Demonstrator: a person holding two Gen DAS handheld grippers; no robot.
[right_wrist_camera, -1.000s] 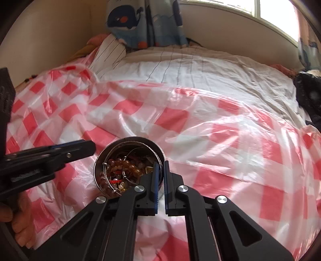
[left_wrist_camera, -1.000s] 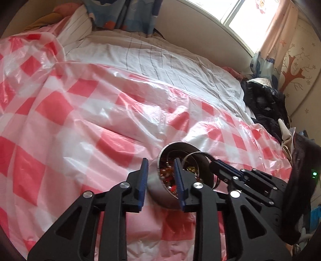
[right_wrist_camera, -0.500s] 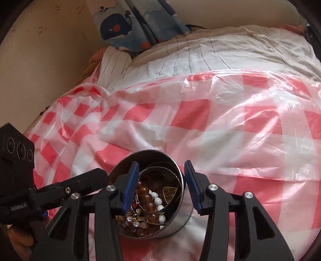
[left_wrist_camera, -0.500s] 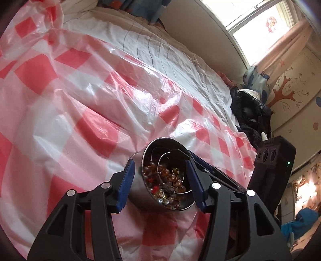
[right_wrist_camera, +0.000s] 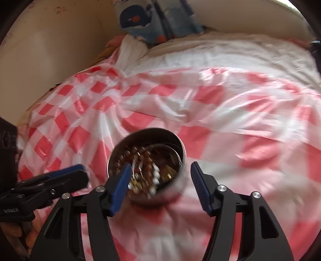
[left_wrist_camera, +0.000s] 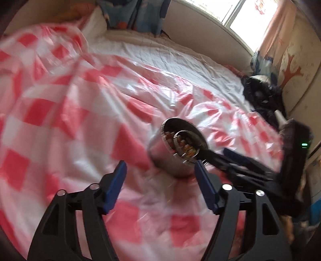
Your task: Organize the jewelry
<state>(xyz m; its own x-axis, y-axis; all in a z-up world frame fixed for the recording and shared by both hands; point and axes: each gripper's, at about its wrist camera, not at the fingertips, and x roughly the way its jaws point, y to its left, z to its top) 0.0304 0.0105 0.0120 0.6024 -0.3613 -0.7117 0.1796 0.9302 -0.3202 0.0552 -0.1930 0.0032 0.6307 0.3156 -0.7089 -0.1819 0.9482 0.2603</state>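
**Both grippers open around the jewelry tin on the bed**

My left gripper (left_wrist_camera: 160,176) has just been spreading its jaws; they stand wide apart now, with only the checked sheet between the blue pads. The metal tin (left_wrist_camera: 172,158) sits just ahead of the right-hand pad and a little to its right, not pressed by either pad. I hold nothing on that side.

My right gripper (right_wrist_camera: 159,176) has also just been opening. Its jaws stand wide, and the tin (right_wrist_camera: 146,160) lies between and just beyond the tips. The left pad overlaps the tin's near rim in my view; I cannot tell whether it touches. The right pad stands clear of the tin's wall. Nothing is clamped.

The tin is round, shiny and open-topped, filled with jewelry (right_wrist_camera: 148,170): brown and white beads, wire hoops and a few gold pieces, all tangled. Motion blur hides the finer detail. In the left wrist view the tin looks tilted, its mouth turned toward the right gripper (left_wrist_camera: 236,160), whose dark fingers reach the tin's rim from the right. In the right wrist view the left gripper (right_wrist_camera: 66,176) shows at the lower left, near the tin but apart from it, with a hand (right_wrist_camera: 18,232) beneath it.

The tin rests on a red-and-white checked plastic sheet (right_wrist_camera: 220,124) that covers the near part of the bed (right_wrist_camera: 230,58), toward the sheet's near edge. Beyond the sheet lies white bedding, then a blue whale-print curtain (right_wrist_camera: 144,18) against the wall.
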